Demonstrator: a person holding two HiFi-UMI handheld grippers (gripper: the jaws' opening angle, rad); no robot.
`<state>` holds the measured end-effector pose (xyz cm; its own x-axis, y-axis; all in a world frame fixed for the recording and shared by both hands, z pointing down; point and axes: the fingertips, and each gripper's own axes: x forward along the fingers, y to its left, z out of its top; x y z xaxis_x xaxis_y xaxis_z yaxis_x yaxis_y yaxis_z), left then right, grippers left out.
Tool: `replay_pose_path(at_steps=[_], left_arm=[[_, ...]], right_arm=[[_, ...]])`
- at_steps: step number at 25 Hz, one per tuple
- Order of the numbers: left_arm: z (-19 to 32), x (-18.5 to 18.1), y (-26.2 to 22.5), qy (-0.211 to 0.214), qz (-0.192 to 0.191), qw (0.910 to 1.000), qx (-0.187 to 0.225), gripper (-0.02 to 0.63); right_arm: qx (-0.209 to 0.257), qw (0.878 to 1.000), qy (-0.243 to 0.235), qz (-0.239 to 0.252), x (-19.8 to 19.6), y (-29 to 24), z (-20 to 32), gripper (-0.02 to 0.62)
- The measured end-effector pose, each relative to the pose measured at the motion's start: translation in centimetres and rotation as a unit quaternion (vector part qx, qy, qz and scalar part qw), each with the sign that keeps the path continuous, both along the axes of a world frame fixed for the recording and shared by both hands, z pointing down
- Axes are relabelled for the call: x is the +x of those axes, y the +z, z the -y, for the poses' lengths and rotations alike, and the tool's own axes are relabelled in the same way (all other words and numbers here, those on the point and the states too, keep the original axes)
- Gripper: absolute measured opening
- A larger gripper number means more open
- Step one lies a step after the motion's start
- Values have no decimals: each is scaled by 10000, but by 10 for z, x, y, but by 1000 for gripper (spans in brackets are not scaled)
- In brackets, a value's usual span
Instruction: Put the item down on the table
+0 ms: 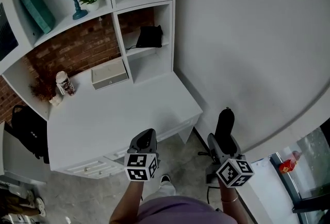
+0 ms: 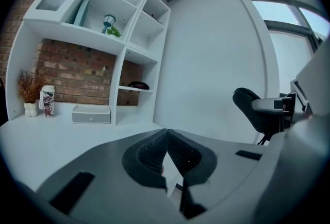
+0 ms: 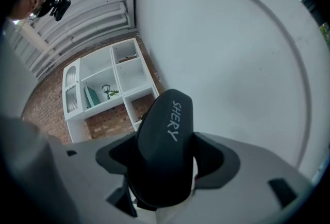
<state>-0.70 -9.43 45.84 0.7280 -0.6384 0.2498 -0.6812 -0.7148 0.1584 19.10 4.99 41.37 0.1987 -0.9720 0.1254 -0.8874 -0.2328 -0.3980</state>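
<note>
The item is a black oblong case (image 3: 165, 140) with "SHERY" printed on it. My right gripper (image 3: 166, 166) is shut on its lower half, and the case sticks up past the fingers. In the head view the case (image 1: 225, 122) hangs off the right end of the white table (image 1: 118, 109), beside the wall. The left gripper view also catches the case (image 2: 255, 108) at the right. My left gripper (image 1: 145, 138) hovers over the table's front edge. Its ribbed pads (image 2: 149, 151) meet at the tips with nothing between them.
A white shelf unit (image 1: 116, 17) with a brick back stands behind the table. On the table lie a white box (image 1: 109, 73), a patterned can (image 1: 64, 83) and dried sprigs (image 1: 40, 89). A black pouch (image 1: 149, 36) is on a shelf. A black bag (image 1: 28, 133) is at the left.
</note>
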Motion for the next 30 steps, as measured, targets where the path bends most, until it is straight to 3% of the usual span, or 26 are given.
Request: replay_pose_path(at_steps=[14,30], left_arm=[[74,2,6,162,15,9998,-65,0],[138,-13,20,-496,85,9984,-242,0]], right_arm=[[-128,9999,-44,40,-11,7,85,337],[-445,9960,-756,-159,4,30,198,337]])
